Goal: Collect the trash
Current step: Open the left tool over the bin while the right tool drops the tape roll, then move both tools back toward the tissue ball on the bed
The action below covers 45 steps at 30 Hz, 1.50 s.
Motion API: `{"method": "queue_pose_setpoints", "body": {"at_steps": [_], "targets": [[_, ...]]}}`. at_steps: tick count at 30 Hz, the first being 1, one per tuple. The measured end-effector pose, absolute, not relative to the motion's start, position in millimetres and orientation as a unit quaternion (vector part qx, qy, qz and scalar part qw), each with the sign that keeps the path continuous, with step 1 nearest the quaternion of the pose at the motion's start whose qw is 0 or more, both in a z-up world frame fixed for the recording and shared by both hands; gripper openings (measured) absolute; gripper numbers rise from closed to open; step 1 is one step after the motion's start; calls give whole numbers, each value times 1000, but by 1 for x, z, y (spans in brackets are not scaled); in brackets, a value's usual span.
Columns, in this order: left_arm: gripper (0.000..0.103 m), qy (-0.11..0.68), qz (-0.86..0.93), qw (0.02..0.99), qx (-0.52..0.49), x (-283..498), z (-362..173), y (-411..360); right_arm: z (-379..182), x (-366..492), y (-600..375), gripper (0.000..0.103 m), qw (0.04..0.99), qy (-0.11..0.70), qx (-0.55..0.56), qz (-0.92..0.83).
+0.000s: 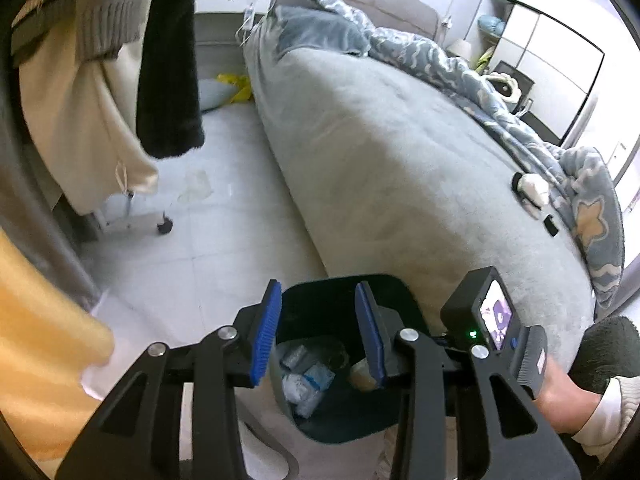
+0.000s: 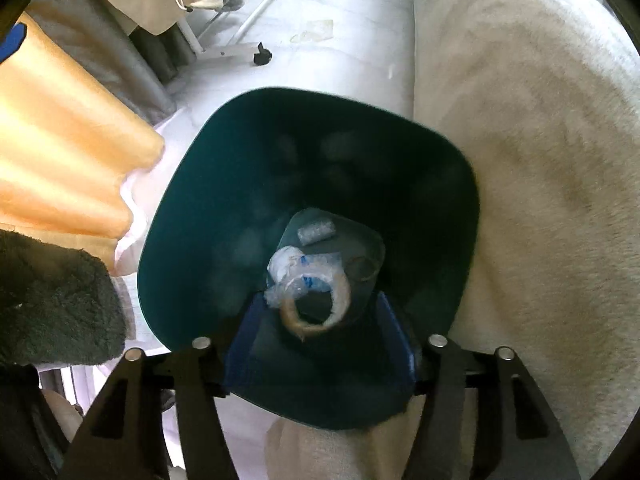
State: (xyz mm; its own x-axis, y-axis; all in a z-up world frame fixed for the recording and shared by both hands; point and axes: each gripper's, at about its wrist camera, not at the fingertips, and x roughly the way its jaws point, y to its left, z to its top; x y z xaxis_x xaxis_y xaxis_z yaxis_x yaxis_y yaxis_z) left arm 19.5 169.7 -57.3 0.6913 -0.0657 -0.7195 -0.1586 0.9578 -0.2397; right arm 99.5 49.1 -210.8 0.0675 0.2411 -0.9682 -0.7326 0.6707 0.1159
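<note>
1. Blue-padded left gripper (image 1: 316, 332): jaws apart, nothing between them, above the bin's mouth.
2. Right gripper (image 2: 320, 344): jaws spread wide, holding nothing, over the bin's near rim.
3. Dark green bin (image 2: 224, 184) stands on the floor against the bed (image 1: 400, 152).
4. Inside on the bin's bottom: tape ring (image 2: 320, 300), crumpled clear plastic wrappers (image 2: 286, 264).
5. Clothes rack base (image 1: 132, 220) stands well apart.

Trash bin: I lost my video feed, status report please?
Both hand-held grippers, left and right, open over the trash bin. Tape ring and wrappers inside. Nothing blocking.
</note>
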Motion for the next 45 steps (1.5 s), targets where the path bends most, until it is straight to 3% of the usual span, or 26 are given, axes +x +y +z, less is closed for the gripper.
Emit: {"method": "queue_pose_setpoints", "body": {"at_steps": [17, 24, 36, 45], "targets": [[40, 297, -41, 948, -104, 56, 16, 129, -106, 125, 8, 66, 780, 483, -118, 380], [49, 276, -79, 953, -97, 90, 35, 91, -74, 155, -40, 68, 816, 445, -88, 358], [62, 269, -119, 951, -94, 133, 36, 40, -51, 185, -106, 71, 857, 399, -87, 314], [66, 286, -136, 945, -82, 171, 22, 16, -45, 210, -158, 74, 877, 375, -117, 277]]}}
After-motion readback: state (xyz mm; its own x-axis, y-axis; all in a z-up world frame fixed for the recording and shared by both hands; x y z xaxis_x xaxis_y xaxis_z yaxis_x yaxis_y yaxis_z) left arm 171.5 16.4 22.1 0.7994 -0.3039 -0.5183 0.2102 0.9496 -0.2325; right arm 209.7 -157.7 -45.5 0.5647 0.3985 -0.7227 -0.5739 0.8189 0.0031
